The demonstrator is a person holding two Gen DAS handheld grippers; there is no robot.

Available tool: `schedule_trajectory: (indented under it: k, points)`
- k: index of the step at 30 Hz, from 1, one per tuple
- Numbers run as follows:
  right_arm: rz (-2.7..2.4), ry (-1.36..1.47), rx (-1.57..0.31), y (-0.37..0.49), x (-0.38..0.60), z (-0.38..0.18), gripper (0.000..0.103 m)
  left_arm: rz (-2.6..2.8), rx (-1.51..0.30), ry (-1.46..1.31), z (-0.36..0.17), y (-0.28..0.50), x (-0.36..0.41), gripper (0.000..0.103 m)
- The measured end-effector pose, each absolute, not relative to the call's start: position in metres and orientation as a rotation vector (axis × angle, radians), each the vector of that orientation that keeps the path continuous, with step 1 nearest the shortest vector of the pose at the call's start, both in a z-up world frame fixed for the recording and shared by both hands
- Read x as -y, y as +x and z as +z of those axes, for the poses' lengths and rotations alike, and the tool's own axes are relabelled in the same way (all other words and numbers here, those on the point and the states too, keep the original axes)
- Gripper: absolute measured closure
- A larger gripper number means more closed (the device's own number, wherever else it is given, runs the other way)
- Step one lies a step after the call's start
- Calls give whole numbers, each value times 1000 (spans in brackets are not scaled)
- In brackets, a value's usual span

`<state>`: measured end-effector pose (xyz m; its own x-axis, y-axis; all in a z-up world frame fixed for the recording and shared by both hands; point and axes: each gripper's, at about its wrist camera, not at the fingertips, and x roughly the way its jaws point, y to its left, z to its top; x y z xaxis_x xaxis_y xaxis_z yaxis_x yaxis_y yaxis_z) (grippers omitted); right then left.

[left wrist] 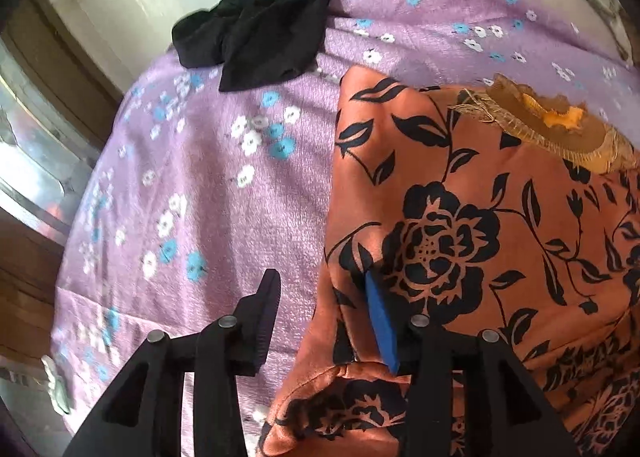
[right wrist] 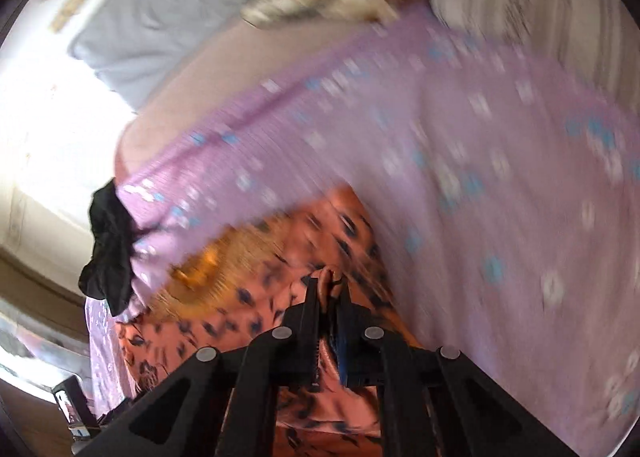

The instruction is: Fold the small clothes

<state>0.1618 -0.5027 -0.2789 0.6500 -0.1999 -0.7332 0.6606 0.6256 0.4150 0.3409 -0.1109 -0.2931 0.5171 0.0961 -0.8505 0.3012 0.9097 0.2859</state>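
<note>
Orange blouse (left wrist: 480, 225) beside the black garment (left wrist: 256, 17): right hand-held gripper (right wrist: 330, 285) pinches a fold, left hand-held gripper (left wrist: 320, 285) spread; next, carry it across.

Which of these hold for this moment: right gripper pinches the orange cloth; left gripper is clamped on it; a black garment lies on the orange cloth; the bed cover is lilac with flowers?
1. The right gripper is shut on the orange floral cloth. True.
2. The left gripper is clamped on the cloth. False: its jaws stand apart, one finger over the lilac bedspread.
3. The black garment lies on the orange cloth. False: it lies apart, on the bedspread.
4. The bedspread is lilac with small flowers. True.
</note>
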Motion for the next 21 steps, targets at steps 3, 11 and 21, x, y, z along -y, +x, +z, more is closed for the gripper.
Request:
schedule_trajectory:
  k: [3,11,21]
  points:
    - [-561,680,-665,186,502,-279,96,-113,-1023,445,-296,341,113,53]
    - [-649,706,-827,199,538,-346,89,-93,-1005,414,-289,344,106,53]
    - [-323,468,-733,228,431,-269,87,-144,-980,313,-272,342,99,54]
